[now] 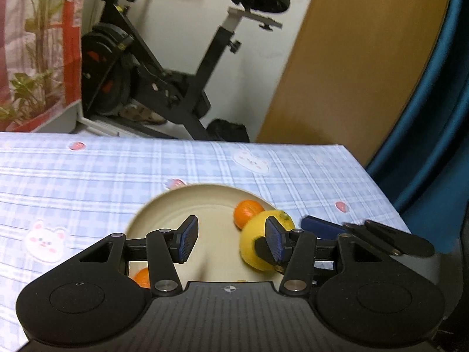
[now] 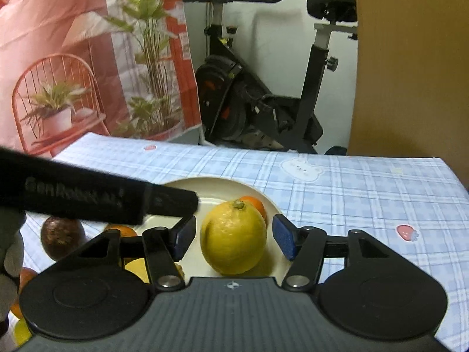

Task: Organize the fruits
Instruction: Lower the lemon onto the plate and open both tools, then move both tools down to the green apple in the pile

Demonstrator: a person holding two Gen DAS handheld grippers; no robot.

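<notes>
**Lemon on the plate, more fruit waiting**

Your right gripper (image 2: 234,239) straddles the lemon (image 2: 233,237) on the cream plate (image 2: 205,186), pads apart and clear of it. An orange (image 2: 254,203) sits behind. Your left gripper (image 1: 231,239) hangs spread and empty. A passion fruit (image 2: 62,237) and others remain left of the plate; the right side of the tablecloth (image 2: 366,193) lies bare.

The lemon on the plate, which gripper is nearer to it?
Right. The right gripper has its open fingers on either side of the lemon, not touching. The left gripper is over the plate beside it.
</notes>
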